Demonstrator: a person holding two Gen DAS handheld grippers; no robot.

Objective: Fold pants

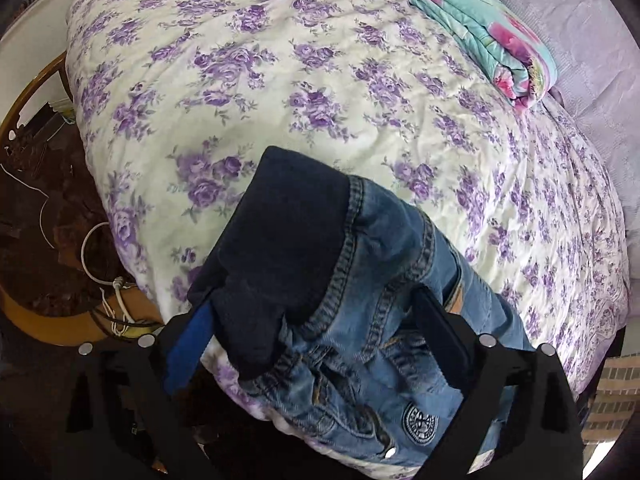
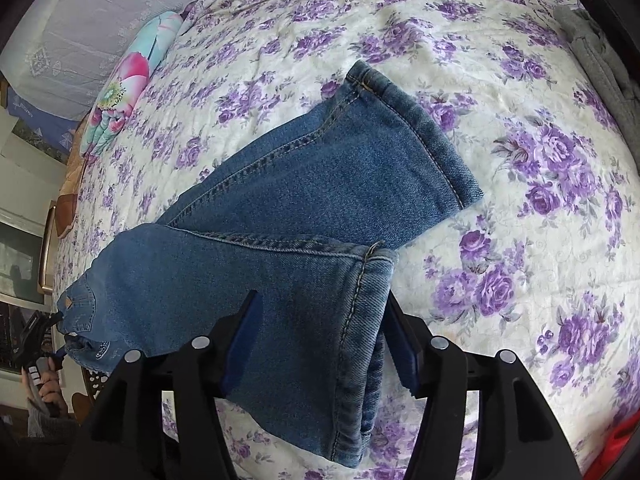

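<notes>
Hand-held gripper (image 2: 320, 344) straddles blue jeans (image 2: 304, 208), seemingly unclamped.

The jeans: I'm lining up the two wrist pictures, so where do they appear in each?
Left wrist: jeans lower centre, dark-lined waistband end between the open left claw fingers.
Right wrist: jeans across the centre, legs spread in a V, one hem between the open right claw fingers.
Shared landmark: folded turquoise floral quilt on the purple-flowered bedspread.
</notes>
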